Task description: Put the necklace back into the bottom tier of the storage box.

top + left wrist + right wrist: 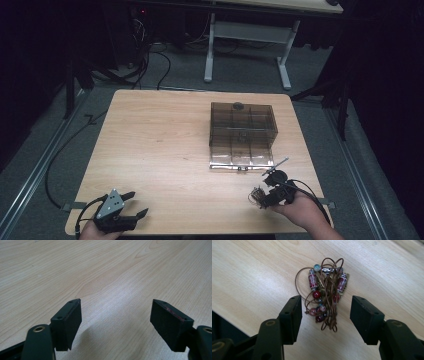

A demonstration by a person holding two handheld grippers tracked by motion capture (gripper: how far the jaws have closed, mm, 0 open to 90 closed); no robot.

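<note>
Dim room, pale wooden counter (165, 150). We find a tangled brown-cord bracelet with red beads (325, 293) lying free between released right fingers (291, 317); left fingers (68, 322) spread, empty. We judge it light, limp, snag-prone: pinch the bead cluster.

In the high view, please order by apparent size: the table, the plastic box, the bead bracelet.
1. Table, largest.
2. Box, clearly smaller.
3. Bracelet, smallest, a little bundle beside the right tongs.
</note>
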